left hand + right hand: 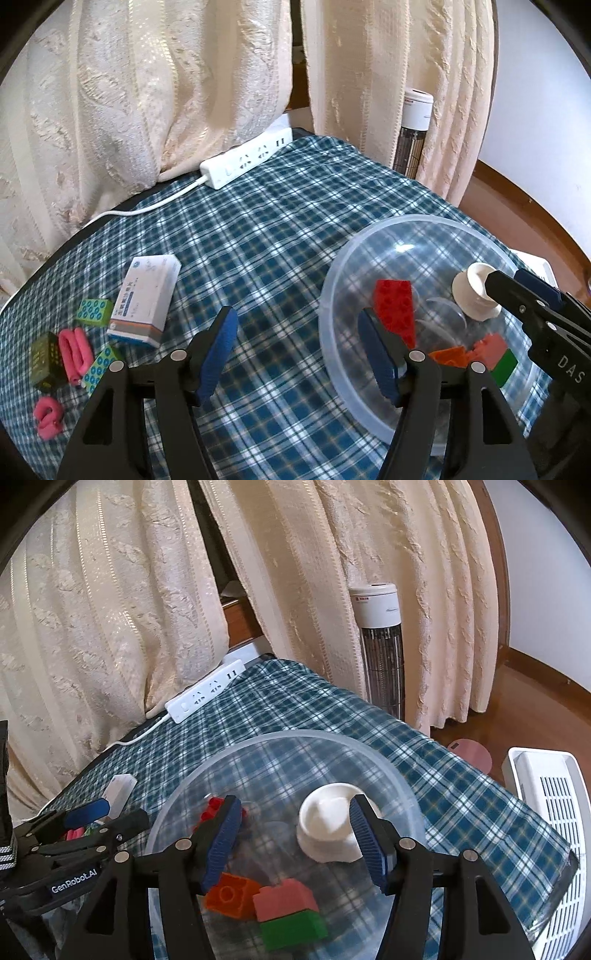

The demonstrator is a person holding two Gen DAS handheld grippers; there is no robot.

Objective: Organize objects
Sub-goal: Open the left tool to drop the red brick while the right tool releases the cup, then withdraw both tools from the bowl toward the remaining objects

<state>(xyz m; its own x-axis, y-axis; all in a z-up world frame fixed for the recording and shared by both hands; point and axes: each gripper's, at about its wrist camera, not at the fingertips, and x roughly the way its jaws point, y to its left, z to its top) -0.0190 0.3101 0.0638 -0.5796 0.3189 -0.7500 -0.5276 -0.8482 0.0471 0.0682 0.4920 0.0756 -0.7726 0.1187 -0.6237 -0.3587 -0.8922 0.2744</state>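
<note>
Right gripper (295, 843) sits over the clear bowl (334, 280) with its fingers spread; the white spool (327, 829) lies between them against the right pad, and I can't tell if it's still pinched or already let go. Risk: if it hangs on that pad it may drag out on withdrawal, or roll and knock the red brick (395, 310) leaning on the bowl wall. Left gripper (299, 354) is open and empty, right finger over the bowl rim; a careless sweep could shove the light bowl. Still out on the plaid surface (258, 240): medicine box (146, 299), green studded bricks (94, 312), pink rollers (75, 350). Power strip (245, 158) and its cable lie well clear at the back
</note>
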